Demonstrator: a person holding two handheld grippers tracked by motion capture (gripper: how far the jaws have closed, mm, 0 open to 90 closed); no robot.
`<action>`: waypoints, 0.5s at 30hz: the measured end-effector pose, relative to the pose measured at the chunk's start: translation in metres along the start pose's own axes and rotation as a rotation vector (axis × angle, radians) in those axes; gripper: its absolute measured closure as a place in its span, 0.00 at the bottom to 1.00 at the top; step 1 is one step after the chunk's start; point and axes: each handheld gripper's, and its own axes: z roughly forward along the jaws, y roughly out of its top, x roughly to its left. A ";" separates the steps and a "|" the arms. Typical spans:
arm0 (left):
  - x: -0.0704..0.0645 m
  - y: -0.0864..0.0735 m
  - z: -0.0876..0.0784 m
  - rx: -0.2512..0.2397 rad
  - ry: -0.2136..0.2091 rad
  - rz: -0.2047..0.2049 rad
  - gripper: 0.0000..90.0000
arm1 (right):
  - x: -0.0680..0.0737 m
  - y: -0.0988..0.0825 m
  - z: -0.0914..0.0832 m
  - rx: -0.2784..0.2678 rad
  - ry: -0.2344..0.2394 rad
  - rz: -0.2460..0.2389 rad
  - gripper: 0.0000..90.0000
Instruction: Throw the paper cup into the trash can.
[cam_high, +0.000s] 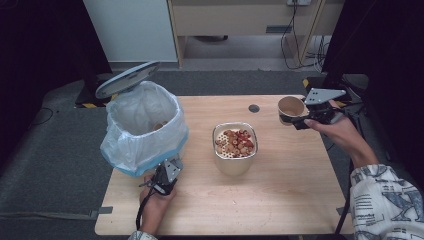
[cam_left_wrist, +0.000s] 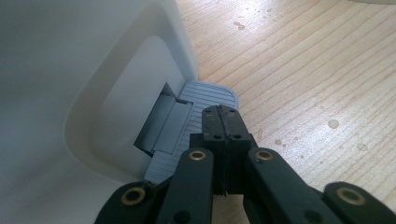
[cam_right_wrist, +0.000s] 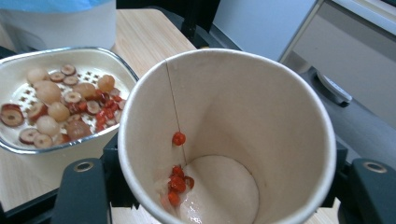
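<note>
Left hand comes in from the bottom edge, forearm pointing up the table, holding the black two-jaw left gripper low with its jaws pressed flat together. Right arm's in a white patterned sleeve, reaching in from the right, hand wrapped around the black right gripper with a grey three-cornered plate on top, jaws clamped either side of what it carries.
</note>
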 end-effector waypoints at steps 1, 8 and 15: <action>0.000 0.000 0.000 0.000 0.000 0.000 1.00 | 0.000 0.001 0.000 -0.002 0.008 0.007 0.34; 0.000 0.000 0.000 -0.002 0.000 -0.001 0.99 | 0.001 0.009 0.002 -0.010 0.029 0.026 0.34; 0.000 0.000 0.000 0.000 0.000 0.001 0.99 | 0.000 0.013 0.002 -0.012 0.038 0.043 0.34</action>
